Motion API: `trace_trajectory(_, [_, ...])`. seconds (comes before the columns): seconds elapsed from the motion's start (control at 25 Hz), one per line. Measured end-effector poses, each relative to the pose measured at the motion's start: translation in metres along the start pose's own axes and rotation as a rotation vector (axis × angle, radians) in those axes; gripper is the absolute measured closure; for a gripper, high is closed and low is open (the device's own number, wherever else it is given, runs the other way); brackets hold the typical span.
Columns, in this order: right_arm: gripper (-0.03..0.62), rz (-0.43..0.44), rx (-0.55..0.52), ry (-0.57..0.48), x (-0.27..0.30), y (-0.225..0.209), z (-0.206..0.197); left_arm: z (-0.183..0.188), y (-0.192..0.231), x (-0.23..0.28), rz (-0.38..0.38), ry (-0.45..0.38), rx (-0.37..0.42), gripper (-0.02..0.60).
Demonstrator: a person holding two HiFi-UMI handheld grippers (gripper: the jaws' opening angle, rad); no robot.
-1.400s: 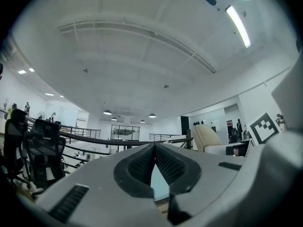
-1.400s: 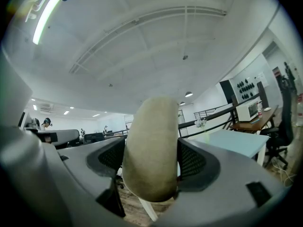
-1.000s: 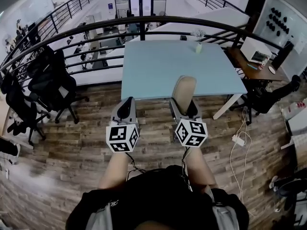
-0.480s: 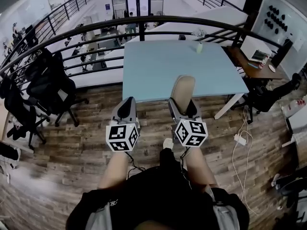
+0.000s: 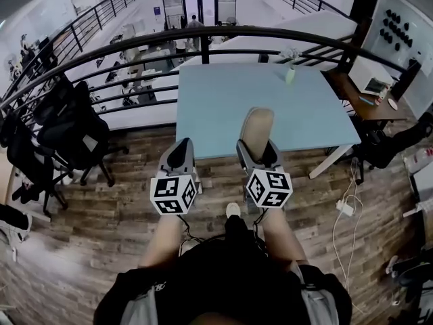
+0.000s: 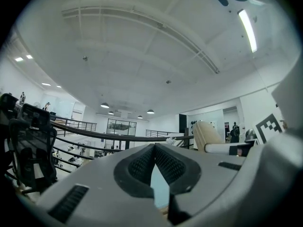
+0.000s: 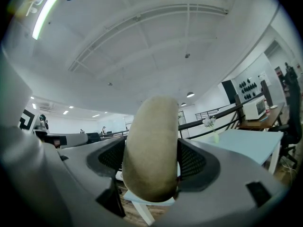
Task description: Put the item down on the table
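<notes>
Item: tan oblong item (image 7: 151, 148), upright in the air, seen over the near edge of the table (image 5: 223, 107).
Right gripper (image 5: 259, 156): jaws clamped on the item's two sides.
Left gripper (image 6: 154, 167): at the right gripper's 9 o'clock, jaw tips pressed together, nothing between them.
Table: light blue, at 12 o'clock from both grippers, with a small vase (image 5: 289, 75) toward its 1 o'clock corner.
Office chairs (image 5: 67, 124): black, at the table's 9 o'clock.

Wood-plank floor (image 5: 88, 208) below, with a pale blue table (image 5: 223, 100) just beside a black railing (image 5: 230, 29) and black office chairs (image 5: 64, 127) at the left. A brown desk (image 5: 358, 92) at the right. Overhead, a white ceiling (image 6: 142, 56) with one long strip light (image 6: 247, 30) and small round lamps (image 6: 107, 106) farther off.
</notes>
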State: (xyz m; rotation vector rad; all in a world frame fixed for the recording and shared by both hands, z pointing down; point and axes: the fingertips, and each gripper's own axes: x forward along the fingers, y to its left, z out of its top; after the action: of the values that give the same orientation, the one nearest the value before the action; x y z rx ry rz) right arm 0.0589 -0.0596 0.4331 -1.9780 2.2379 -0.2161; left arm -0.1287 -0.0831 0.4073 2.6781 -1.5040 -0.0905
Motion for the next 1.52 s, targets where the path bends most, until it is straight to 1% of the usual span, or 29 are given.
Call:
trace_trajectory(0.2, [0.244,0.029,-0.012,0.012,0.059,-0.017,0.002,-0.001,0.016,0.056,0.009,0.001,-0.005,0.566])
trace_trajectory(0.52, [0.244,0.072,-0.013,0.04,0.161,-0.063,0.016,0.004,0.032,0.164,0.039,0.023,-0.006,0.567])
trace_trajectory(0.8, [0.244,0.112,0.003,0.106,0.24,-0.11,0.001,-0.009,0.039,0.252,0.06,0.06,-0.005,0.567])
trace_trajectory(0.96, [0.244,0.135,-0.002,0.164,0.289,-0.131,-0.018,-0.017,0.046,0.297,0.08,0.071,-0.018,0.566])
trace_trajectory(1.08, [0.244,0.152,-0.006,0.22,0.324,-0.141,-0.033,-0.022,0.056,0.321,0.103,0.087,-0.024,0.566])
trace_trajectory(1.2, [0.244,0.151,0.003,0.28,0.354,-0.149,-0.052,-0.027,0.067,0.341,0.118,0.111,-0.023,0.566])
trace_trajectory(1.52, [0.244,0.117,0.014,0.471,0.423,-0.164,-0.132,-0.032,0.106,0.37,0.155,0.132,-0.019,0.566])
